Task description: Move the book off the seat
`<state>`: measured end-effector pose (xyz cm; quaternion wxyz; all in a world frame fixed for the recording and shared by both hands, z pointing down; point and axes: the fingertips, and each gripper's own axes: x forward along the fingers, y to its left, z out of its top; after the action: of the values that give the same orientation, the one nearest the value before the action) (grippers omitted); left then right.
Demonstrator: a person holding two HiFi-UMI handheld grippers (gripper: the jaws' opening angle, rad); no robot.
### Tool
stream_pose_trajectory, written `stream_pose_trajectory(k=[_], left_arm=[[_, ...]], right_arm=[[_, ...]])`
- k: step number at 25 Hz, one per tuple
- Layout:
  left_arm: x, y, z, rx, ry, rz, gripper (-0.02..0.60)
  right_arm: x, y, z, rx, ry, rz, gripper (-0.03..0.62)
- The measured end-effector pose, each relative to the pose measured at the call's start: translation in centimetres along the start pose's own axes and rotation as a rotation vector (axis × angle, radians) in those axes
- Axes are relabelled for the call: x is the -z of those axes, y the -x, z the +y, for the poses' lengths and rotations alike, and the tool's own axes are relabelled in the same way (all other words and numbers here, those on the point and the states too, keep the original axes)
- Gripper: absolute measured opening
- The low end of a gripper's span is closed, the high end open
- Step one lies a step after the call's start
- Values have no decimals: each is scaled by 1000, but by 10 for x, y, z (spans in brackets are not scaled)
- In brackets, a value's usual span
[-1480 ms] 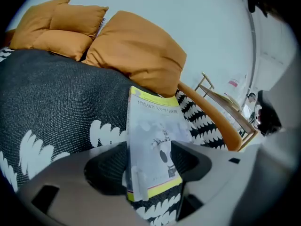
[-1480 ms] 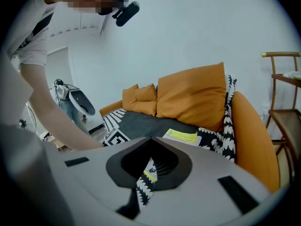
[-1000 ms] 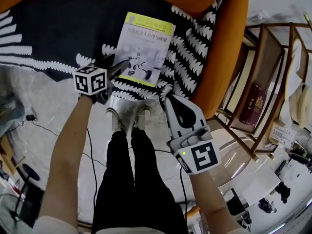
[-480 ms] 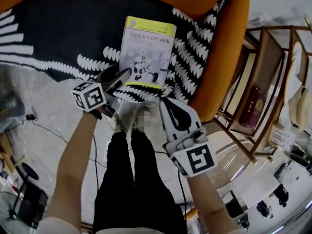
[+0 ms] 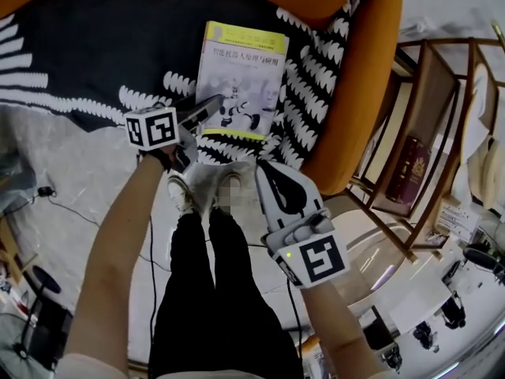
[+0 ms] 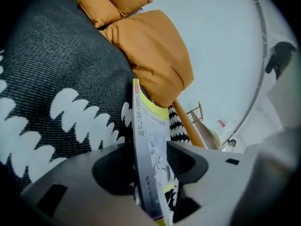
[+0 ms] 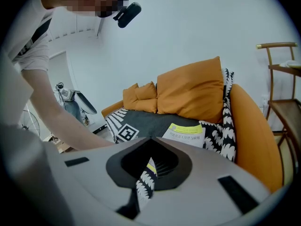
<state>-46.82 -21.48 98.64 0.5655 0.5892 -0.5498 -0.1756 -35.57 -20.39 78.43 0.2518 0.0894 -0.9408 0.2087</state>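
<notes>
A: What's hard to see?
B: The book's (image 5: 241, 77) near-left corner is hidden under the left gripper (image 5: 213, 105). The cover print is too small to read.
A: Around it?
B: A wooden rack (image 5: 432, 85) at three o'clock. The book has a grey cover with yellow bands and lies on the patterned blanket (image 5: 95, 46) over the orange seat (image 5: 363, 93).
A: Jaws?
B: The left ones are spread around the book's edge and have just been closing. The right gripper (image 5: 264, 166) is pressed together and empty.
</notes>
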Motion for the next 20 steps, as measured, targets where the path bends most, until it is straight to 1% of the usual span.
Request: stream_pose_trajectory(k=[1,2,3,4,5,6,10,12,15,18,20], left_arm=[[-1,-6,1,-21,-24,18,224],[-2,-9,5,-59,-37,29,201],[-2,-10,10,-100,-38,33,118],[-3,-9,13,-126,-33,28,94],[-3,-7,13,-132,-31,17,89],[-3,-6,10,-128,-37,6,86],[-5,3,-9,-125,-115,-15,81],[-8,10,-22,-105,-100,-31,80],[-11,23,-48,-54,-77,-46,78],[-15,38,-76,-6,-108,-43,78],[-17,50,-93,13,-124,-36,78]], right_arm=[[1,0,1,0,-1,2,21],[2,1,3,-1,0,4,21],[2,2,4,-3,2,4,21],[1,3,5,-5,5,4,21],[-1,5,6,-5,7,4,21],[-2,7,5,-5,9,5,21],[-10,17,-1,17,7,-8,21],[-16,20,-3,26,5,-24,21],[-25,26,-2,40,2,-45,21],[-37,33,1,50,11,-66,21],[-45,39,6,58,15,-75,21]])
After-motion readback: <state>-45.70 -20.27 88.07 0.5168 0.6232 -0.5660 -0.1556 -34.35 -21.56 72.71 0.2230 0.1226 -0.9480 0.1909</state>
